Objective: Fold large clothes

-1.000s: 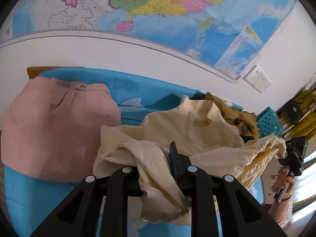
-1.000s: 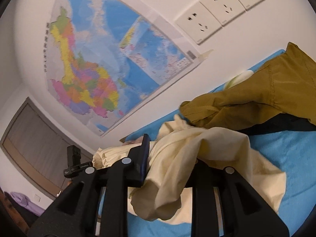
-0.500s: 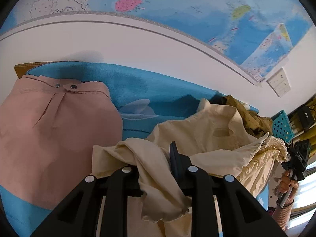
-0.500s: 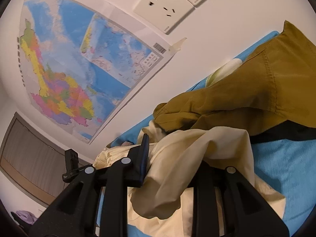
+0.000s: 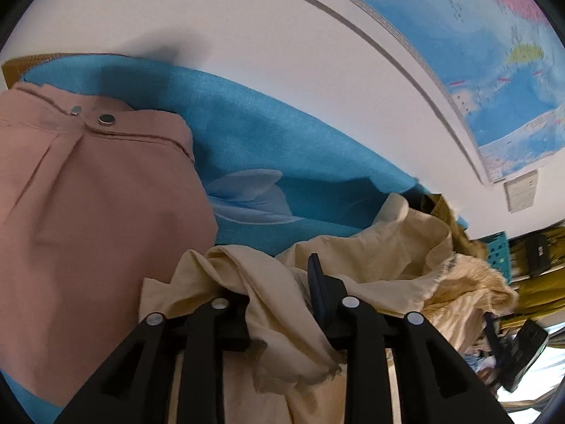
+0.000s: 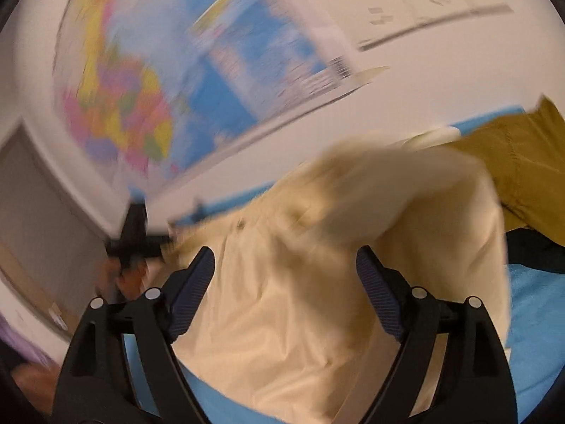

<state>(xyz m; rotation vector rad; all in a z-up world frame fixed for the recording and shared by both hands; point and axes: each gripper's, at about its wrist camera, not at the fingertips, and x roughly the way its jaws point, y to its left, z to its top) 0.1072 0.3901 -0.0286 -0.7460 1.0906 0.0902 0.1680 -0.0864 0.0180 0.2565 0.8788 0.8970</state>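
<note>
Left wrist view, left to right: a pink garment (image 5: 88,212) lies flat on the blue bedsheet (image 5: 282,155) beside the cream garment (image 5: 388,258), a fold of which is clamped between the closed fingers of the left gripper (image 5: 282,304). Right wrist view, blurred: the right gripper (image 6: 284,282) stands with its fingers spread wide over the cream garment (image 6: 300,318), apparently not gripping it, with an olive garment (image 6: 522,162) at the right.
</note>
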